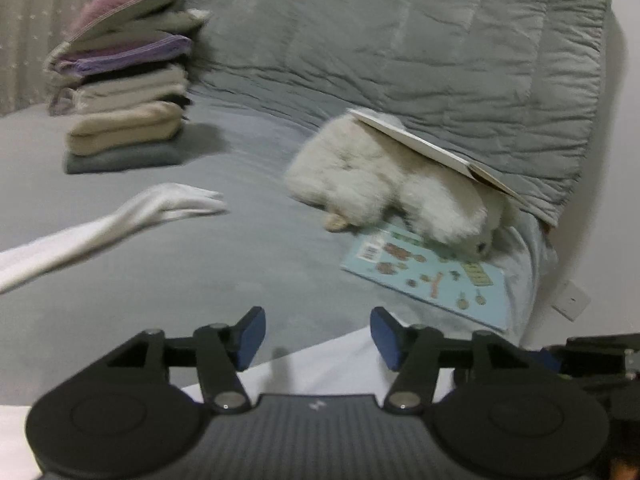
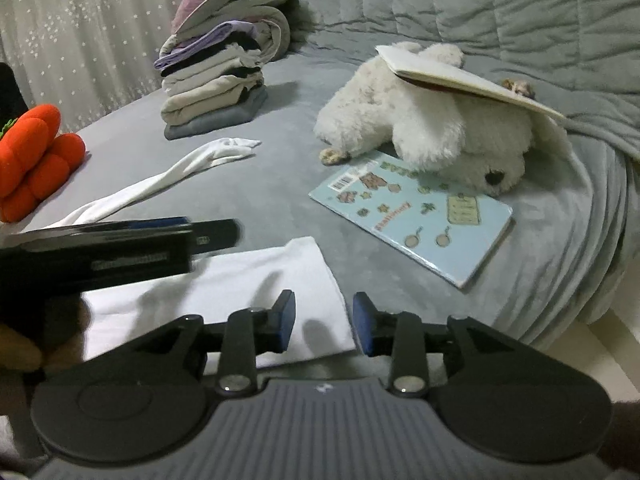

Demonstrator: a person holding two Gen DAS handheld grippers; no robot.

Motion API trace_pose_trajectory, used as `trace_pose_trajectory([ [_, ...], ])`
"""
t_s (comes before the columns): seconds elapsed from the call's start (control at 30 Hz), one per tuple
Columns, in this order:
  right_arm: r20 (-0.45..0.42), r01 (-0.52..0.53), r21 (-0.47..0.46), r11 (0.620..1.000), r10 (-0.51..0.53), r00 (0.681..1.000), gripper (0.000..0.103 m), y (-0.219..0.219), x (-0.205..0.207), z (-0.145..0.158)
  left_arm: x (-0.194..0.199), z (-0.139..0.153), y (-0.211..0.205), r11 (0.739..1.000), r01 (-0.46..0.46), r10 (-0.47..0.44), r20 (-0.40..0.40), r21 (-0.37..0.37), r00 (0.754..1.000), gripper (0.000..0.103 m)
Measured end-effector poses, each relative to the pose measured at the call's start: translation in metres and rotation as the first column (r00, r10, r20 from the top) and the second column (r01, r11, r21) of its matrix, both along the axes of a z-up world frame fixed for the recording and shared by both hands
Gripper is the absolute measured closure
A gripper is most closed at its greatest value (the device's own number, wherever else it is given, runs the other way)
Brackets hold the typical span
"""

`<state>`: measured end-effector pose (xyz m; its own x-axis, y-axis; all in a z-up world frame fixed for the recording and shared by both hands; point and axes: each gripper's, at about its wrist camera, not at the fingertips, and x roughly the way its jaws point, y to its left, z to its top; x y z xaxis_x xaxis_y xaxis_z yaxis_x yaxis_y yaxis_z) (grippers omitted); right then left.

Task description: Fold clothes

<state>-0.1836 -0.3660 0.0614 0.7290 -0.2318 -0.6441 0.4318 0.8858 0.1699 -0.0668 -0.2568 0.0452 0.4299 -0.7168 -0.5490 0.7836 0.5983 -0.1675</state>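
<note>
Clearly, step in hand: a fold of the white garment [image 2: 224, 288] looks just laid down, and both tools are letting go.
Left gripper [image 1: 318, 334]: jaws apart, nothing between the blue pads, hanging over the garment's far edge.
Right gripper [image 2: 324, 326]: jaws apart as well, with only a narrower gap; the cloth's near corner lies under them, not pinched.
Where the garment lies: flat on the grey bed [image 2: 280, 184], at the near edge, just in front of both tools.
How it looks: plain white, thin, smooth on the folded panel; a long sleeve [image 2: 168, 176] trails off towards the stack of folded clothes [image 2: 216, 80] and is not yet tucked.
Next move, as I judge it: take that sleeve near its end and bring it across the panel.
Watch: the blue book [image 2: 416, 212] and plush dog [image 2: 424, 132] sit close on the right.
</note>
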Motion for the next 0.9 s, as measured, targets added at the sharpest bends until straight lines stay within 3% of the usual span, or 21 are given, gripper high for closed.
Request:
trace_pose_trajectory([
  [0.27,0.006,-0.045,-0.040,0.998,0.045,0.999,0.063,0.030,0.017,0.012,0.020,0.017,0.074,0.989,-0.147,0.146,0.068,0.003,0.987,0.030],
  [0.53,-0.003,-0.169,-0.005,0.986,0.169,0.986,0.062,0.073,0.053,0.022,0.047,0.029,0.149,0.950,-0.311,0.308,0.100,0.015,0.946,0.021],
  [0.77,-0.003,-0.301,0.026,0.953,0.301,0.954,0.062,0.124,0.095,0.024,0.070,0.030,0.218,0.883,-0.470,0.461,0.174,0.010,0.870,0.017],
  [0.9,-0.003,-0.387,0.027,0.922,0.387,0.922,0.062,0.162,0.117,0.020,0.091,0.023,0.272,0.797,-0.600,0.604,0.141,-0.070,0.785,0.017],
])
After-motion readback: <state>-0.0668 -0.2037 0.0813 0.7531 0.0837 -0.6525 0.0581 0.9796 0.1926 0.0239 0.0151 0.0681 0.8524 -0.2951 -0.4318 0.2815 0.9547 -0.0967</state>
